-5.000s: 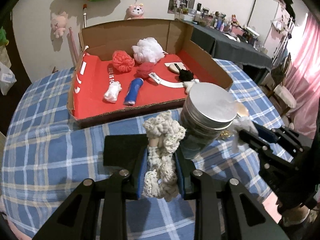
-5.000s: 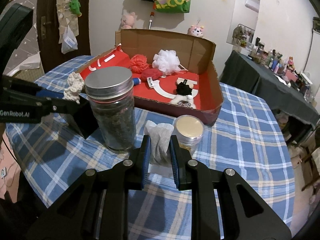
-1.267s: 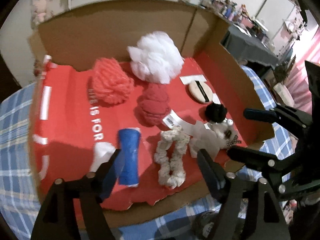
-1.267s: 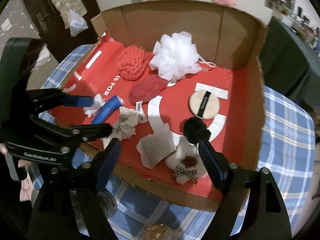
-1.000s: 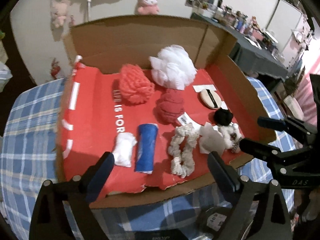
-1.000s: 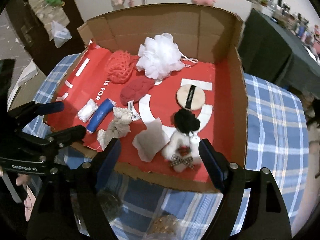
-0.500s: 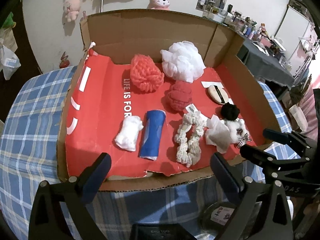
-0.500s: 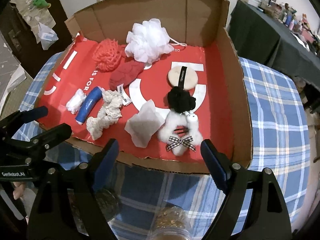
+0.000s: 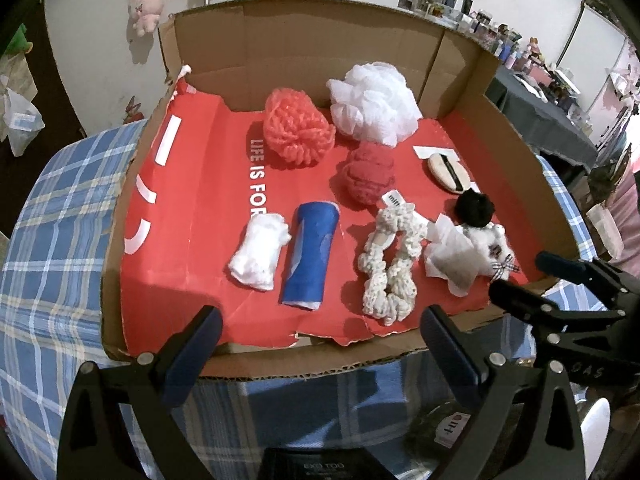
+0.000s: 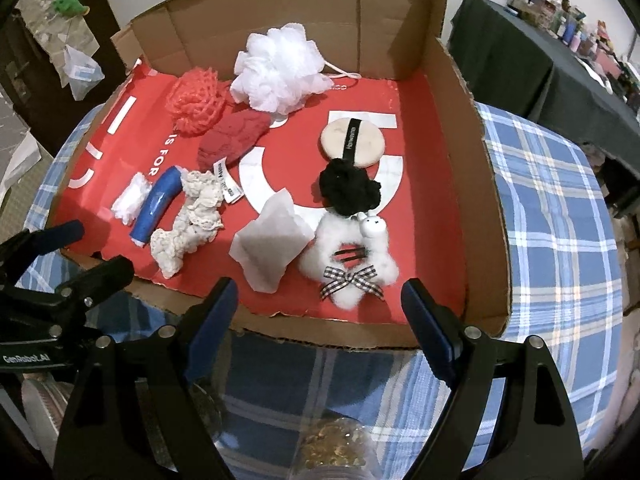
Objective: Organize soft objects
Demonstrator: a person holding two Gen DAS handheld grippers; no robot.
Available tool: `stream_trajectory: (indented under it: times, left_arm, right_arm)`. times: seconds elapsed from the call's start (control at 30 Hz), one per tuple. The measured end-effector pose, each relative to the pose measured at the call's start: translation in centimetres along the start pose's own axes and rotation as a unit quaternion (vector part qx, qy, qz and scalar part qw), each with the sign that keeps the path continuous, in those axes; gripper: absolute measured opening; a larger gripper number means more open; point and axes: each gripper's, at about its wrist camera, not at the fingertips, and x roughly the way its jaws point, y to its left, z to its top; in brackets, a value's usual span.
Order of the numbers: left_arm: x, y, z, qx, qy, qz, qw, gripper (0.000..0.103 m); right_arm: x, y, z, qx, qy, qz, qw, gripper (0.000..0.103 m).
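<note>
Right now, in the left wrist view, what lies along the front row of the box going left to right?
White fluffy roll → blue roll → cream crocheted scrunchie → white tissue sachet → white plush with checked bow.

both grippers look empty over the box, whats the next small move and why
Probably draw both back from the cardboard box. The left gripper and right gripper stand open and empty, while the cream crochet scrunchie and white pouch already lie inside, touching nothing held.
</note>
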Motion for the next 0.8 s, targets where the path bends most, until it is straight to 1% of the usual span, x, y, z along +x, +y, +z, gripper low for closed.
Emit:
stream_trajectory:
  times: [0.13, 0.27, 0.5, 0.63, 0.8]
  left_arm:
    - [0.6, 0.2, 0.0, -0.007, 0.011, 0.001, 0.9999, 0.101]
    - [0.6, 0.6, 0.0, -0.017, 0.009, 0.008, 0.9998, 0.101]
    - [0.9, 0.7, 0.0, -0.015, 0.014, 0.016, 0.9997, 0.101]
    - [1.1, 0.7, 0.0, -0.014, 0.022, 0.015, 0.9995, 0.101]
    - [1.2, 0.9, -0.1, -0.017, 0.024, 0.013, 0.9995, 0.101]
  right_arm:
    - [0.0, -0.2, 0.0, 0.003, 0.000, 0.000, 1.000, 0.084]
    - [0.0, -0.5, -0.1, 0.009, 0.001, 0.002, 1.000, 0.084]
    - [0.1, -0.6, -0.1, 0.011, 0.000, 0.002, 1.000, 0.084]
    - [0.1, -0.6, -0.2, 0.010, 0.001, 0.003, 1.000, 0.084]
    - [0.1, -0.5, -0.2, 0.010, 0.001, 0.001, 1.000, 0.084]
